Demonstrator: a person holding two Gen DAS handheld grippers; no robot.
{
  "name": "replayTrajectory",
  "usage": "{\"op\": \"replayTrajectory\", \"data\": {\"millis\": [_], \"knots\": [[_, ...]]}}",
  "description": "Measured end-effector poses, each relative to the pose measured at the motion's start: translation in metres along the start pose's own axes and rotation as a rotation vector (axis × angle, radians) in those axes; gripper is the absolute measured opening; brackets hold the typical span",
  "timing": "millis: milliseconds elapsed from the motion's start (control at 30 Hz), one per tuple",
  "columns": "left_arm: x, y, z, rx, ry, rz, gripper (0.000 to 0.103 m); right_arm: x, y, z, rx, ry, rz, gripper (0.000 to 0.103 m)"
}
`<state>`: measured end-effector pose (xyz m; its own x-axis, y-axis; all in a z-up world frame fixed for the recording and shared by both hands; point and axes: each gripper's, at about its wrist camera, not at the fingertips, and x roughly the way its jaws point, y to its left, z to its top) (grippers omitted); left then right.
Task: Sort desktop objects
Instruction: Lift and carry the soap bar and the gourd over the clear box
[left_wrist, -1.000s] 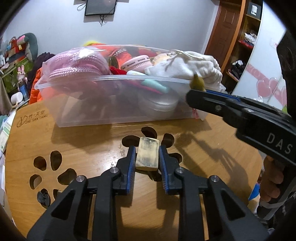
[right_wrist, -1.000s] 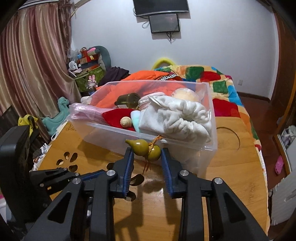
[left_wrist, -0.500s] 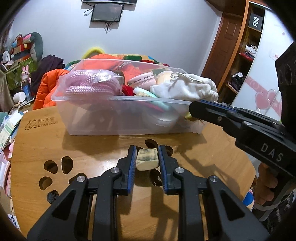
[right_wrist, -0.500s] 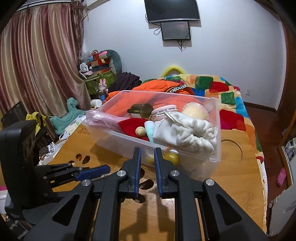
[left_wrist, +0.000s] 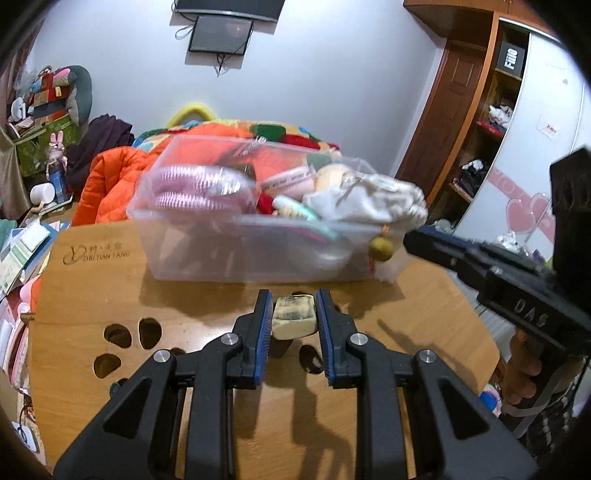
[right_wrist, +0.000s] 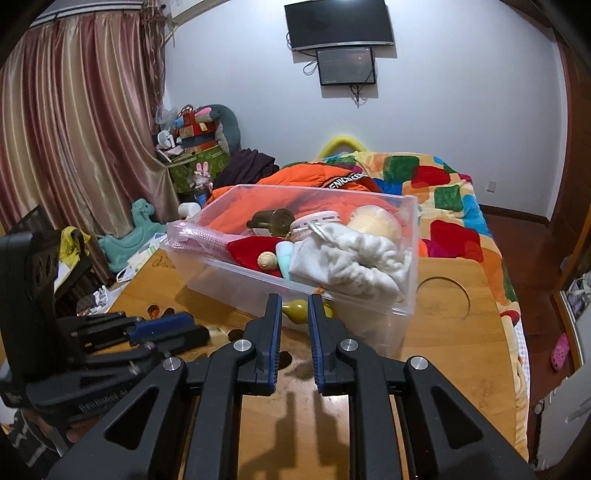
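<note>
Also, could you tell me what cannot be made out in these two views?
- Gourd, right wrist view: fingers of the right gripper cover its sides, so gripped or free cannot be told.
- Bin, left wrist view: motion blur; labels inside unreadable.
- Block in the left gripper, left wrist view: its underside is hidden; touching the table or lifted is unclear.

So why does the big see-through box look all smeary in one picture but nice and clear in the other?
In the left wrist view the clear bin and its contents are smeared sideways by motion blur, while the left gripper and the pale block it clamps stay sharp. In the right wrist view the bin is crisp. Both fisheye views bend the walls and darken the corners.
</note>
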<state>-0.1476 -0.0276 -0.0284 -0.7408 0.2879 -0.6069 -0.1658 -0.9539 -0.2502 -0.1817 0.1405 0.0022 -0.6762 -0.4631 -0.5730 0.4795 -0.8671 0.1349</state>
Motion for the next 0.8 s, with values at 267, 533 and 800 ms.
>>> {"op": "replayTrajectory", "data": {"millis": [267, 533, 800], "knots": [[-0.014, -0.012, 0.012, 0.015, -0.049, -0.023, 0.023, 0.009, -0.009, -0.009, 0.041, 0.091, 0.01, 0.036], [-0.022, -0.013, 0.011, 0.02, -0.064, -0.022, 0.023, 0.025, -0.002, -0.004, 0.039, 0.067, -0.018, 0.059], [-0.027, -0.005, 0.01, 0.004, -0.078, -0.025, 0.023, 0.042, 0.0, -0.001, 0.109, 0.091, -0.04, 0.018]]}}
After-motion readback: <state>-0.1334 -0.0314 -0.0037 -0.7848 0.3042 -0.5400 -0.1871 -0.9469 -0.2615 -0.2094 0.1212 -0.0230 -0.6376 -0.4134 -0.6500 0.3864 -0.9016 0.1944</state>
